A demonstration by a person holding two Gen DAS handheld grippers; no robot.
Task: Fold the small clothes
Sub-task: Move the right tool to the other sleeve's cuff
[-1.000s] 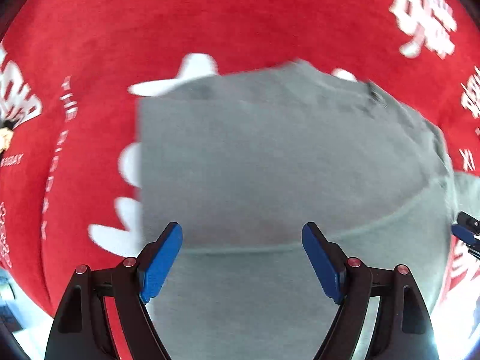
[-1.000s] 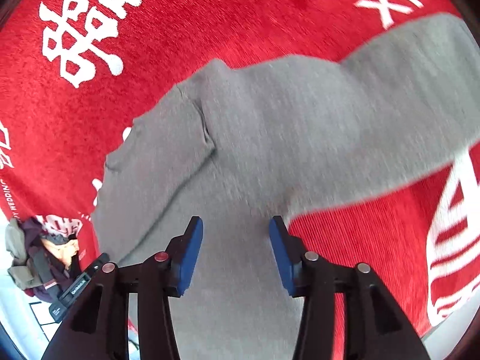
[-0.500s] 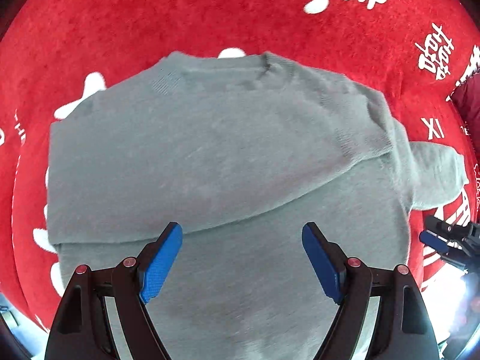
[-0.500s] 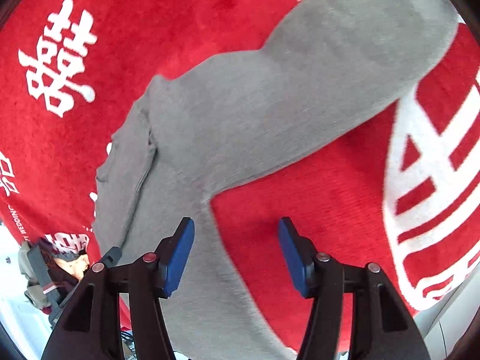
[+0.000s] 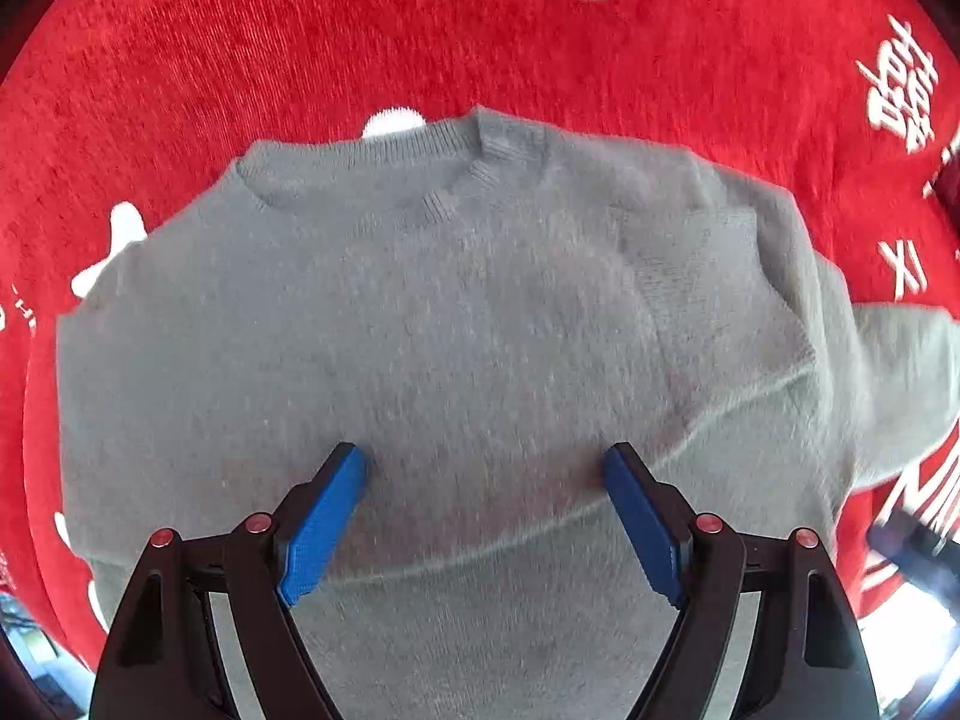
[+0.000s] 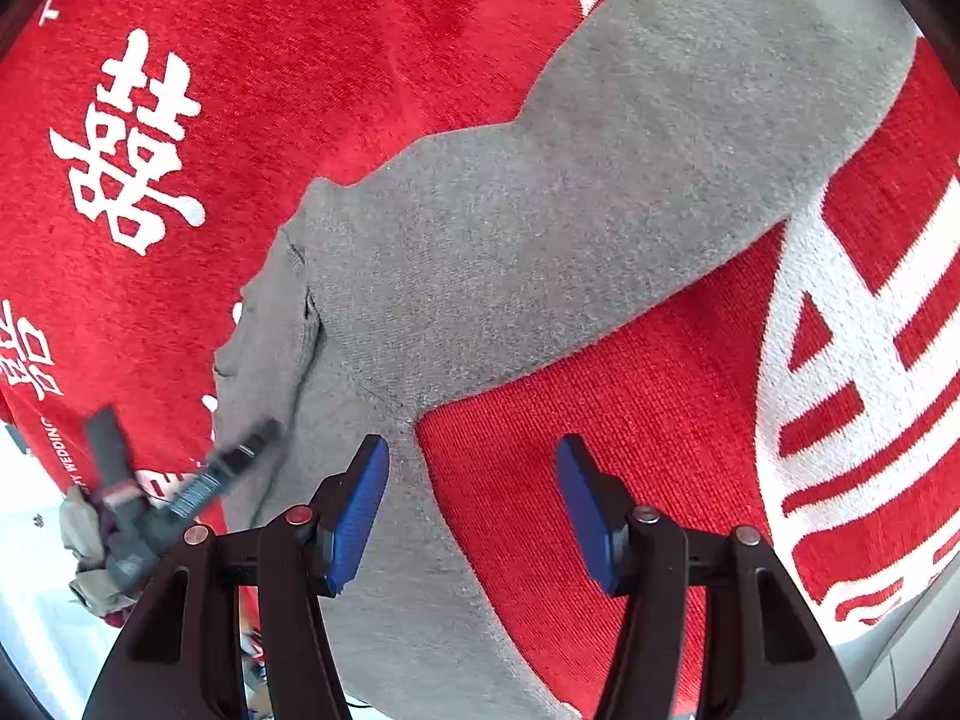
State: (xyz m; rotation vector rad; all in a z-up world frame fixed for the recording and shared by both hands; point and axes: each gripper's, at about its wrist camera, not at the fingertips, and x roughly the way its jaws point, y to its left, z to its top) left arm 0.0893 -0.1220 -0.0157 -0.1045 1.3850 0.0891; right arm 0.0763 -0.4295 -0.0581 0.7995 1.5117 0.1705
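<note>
Since a second ago the left gripper (image 5: 485, 465) has travelled across the grey sweater (image 5: 456, 324), so that the neckline, earlier out of its view, now lies well ahead of its fingers (image 5: 327, 525). The right gripper (image 6: 471, 456) has slid off the body panel; its jaws have just been opening, and nothing sits between them.

Both pairs of blue-padded fingers are released and grasp nothing. The sweater lies flat on a red cloth (image 5: 420, 30) printed with white characters. The left fingers hover over the sweater's lower body, with one sleeve folded across the chest just ahead of them. In the right wrist view the left-hand finger (image 6: 354, 516) is over the sweater's side edge, the other over bare red cloth, and the free sleeve (image 6: 690, 138) stretches away ahead and to the right.
</note>
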